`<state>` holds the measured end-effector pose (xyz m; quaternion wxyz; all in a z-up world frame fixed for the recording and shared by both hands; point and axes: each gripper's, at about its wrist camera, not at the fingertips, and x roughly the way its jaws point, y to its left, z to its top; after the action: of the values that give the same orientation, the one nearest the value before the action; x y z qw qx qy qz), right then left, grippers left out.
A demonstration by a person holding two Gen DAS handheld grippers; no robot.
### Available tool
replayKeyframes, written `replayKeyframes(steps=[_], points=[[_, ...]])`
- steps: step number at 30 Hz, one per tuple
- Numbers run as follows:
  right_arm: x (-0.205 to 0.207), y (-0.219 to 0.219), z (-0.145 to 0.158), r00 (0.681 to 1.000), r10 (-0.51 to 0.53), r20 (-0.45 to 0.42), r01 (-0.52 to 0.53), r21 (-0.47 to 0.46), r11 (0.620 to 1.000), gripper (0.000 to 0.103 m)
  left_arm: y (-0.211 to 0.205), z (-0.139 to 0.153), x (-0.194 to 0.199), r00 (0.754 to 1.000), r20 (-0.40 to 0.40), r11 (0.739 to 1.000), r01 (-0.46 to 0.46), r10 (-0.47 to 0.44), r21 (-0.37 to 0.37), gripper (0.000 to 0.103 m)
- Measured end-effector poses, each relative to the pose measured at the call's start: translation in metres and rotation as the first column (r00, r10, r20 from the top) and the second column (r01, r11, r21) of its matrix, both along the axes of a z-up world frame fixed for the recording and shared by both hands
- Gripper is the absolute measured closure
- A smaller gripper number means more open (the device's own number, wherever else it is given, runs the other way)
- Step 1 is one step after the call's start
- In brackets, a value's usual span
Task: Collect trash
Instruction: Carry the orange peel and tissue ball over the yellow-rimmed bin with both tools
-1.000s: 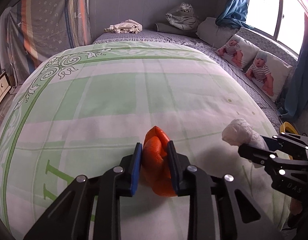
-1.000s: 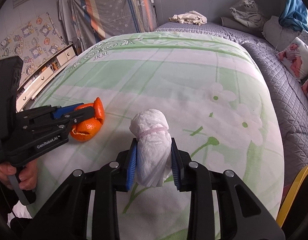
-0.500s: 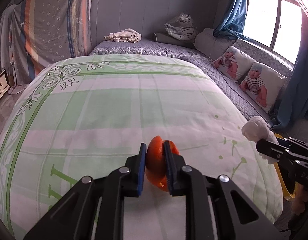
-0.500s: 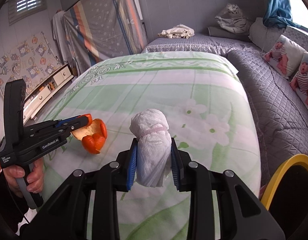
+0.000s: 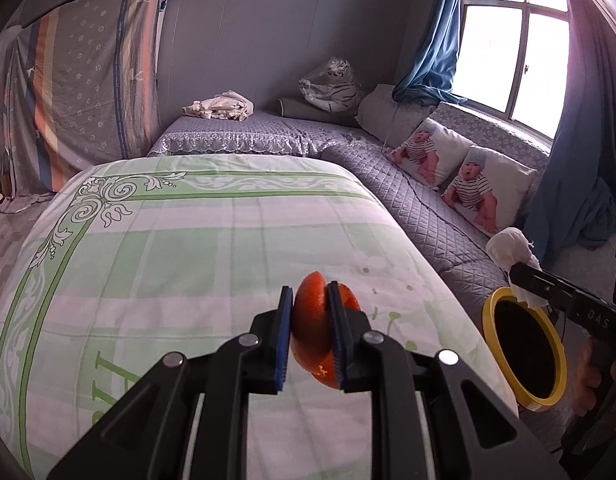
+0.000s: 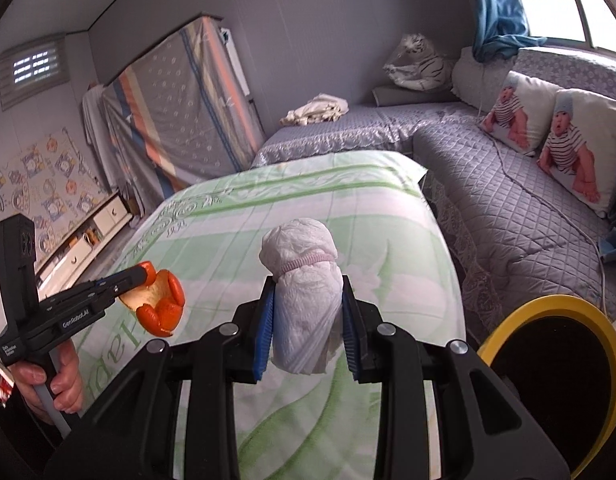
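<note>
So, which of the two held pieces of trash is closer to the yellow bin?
The white wad in the right claw; it hangs near the bin's rim.

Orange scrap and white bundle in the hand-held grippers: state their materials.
Orange scrap: citrus peel, it seems; glossy orange skin, pale matte pith inside. White bundle: soft crinkled nonwoven fabric with a pink elastic band, probably a rolled diaper.

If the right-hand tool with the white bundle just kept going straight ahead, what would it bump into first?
Probably the green bedspread. The right tool, shut on the white bundle, points slightly downward over it; nothing else seems to lie between, though depth is unclear.
</note>
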<state>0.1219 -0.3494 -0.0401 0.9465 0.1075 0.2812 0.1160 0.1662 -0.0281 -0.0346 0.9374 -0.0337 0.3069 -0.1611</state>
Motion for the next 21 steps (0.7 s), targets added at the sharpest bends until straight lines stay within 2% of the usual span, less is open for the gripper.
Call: replayKeyframes(steps=[6, 15, 21], points=[[-0.016, -0.036, 0.007, 0.995, -0.091, 0.049, 0.088, 0.074, 0.993, 0.075, -0.022, 0.015, -0.008, 0.998, 0.026, 0.999, 0.049, -0.049, -0.018, 0.087], [-0.033, -0.067, 0.006, 0.983, -0.169, 0.068, 0.162, 0.104, 0.981, 0.075, -0.062, 0.031, -0.017, 0.990, 0.062, 0.991, 0.130, -0.129, -0.025, 0.087], [-0.045, -0.091, 0.004, 0.967, -0.239, 0.084, 0.228, 0.119, 0.966, 0.075, -0.095, 0.037, -0.025, 0.975, 0.083, 0.978, 0.209, -0.208, -0.015, 0.087]])
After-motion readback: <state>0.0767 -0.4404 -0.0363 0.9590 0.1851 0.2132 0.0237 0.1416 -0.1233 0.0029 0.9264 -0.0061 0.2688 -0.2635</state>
